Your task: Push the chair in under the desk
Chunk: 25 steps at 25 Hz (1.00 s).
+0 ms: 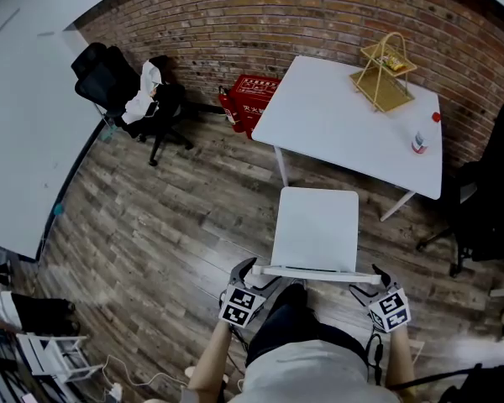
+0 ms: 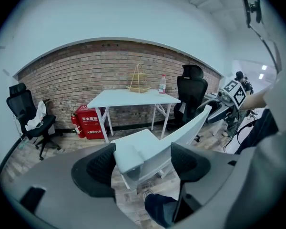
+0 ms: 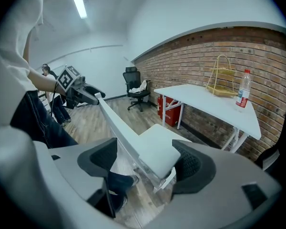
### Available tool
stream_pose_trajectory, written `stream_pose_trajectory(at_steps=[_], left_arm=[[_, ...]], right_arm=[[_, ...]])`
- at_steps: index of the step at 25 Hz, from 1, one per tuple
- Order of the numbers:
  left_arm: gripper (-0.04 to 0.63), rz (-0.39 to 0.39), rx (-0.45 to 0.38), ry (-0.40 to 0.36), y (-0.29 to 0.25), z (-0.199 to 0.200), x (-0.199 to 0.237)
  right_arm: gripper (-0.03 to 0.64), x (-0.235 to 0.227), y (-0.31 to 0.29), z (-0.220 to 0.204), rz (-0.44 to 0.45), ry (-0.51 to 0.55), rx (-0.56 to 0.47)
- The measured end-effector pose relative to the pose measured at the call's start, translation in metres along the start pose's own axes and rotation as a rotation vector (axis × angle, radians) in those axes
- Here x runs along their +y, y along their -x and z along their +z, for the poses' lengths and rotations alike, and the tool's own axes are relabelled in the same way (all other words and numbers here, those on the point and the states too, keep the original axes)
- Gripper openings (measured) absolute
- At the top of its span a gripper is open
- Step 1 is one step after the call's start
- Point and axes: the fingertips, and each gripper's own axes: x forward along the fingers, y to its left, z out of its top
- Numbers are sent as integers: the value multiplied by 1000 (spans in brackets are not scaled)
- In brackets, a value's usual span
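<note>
Both grippers are open, one at each end of the chair's backrest.

Left gripper [image 1: 250, 274]: jaws spread wide, the left end of the backrest top rail sits between them. In the left gripper view the rail end lies close against the left jaw with a clear gap to the right jaw, so there's no clamp.

Right gripper [image 1: 372, 280]: same on the other side. Jaws are wide and the right end of the rail is between them. It's nearer the right jaw, with a gap on the left, so it isn't gripped.

White chair [image 1: 315, 225]: upright on the wood floor [image 1: 168, 233], directly in front of the person, backrest toward them, seat toward the desk [image 1: 344, 128]. The seat's front edge is near the near edge of the tabletop and the seat isn't under it. Both grippers sit at the backrest top, behind the seat.

Counts:
- 1 white chair, 1 white desk, 2 grippers
- 2 black office chairs: one far left by the brick wall [image 1: 118, 86] with pale cloth draped on it, one at the right edge [image 1: 487, 200]
- 1 gold wire basket [image 1: 385, 75] on the tabletop's far corner
- 1 bottle [image 1: 418, 143] on the tabletop near the right edge
- 1 red box [image 1: 252, 101] on the floor against the wall, left of the desk

The person's legs show just behind the backrest, between the two grippers.
</note>
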Motion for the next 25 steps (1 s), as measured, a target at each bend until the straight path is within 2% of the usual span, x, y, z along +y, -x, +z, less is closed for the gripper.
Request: stream_pose_trajectory(at_steps=[3,8,12,25], left_arm=[[356,-32,-11,25,0,0,0],[356,-26,-7,37,-2,-5,3],[356,-34,-14,81,-3,-5,5],[367,-38,1,78,-7,-1,9]], right_arm=[[362,-2,-4,4,-6,-16,-6],[348,-3,-4,8,-13,-17,-4],[344,-2,-7,10,-15,-14,-2],[341,-2,-7,14,-7,-28,44]])
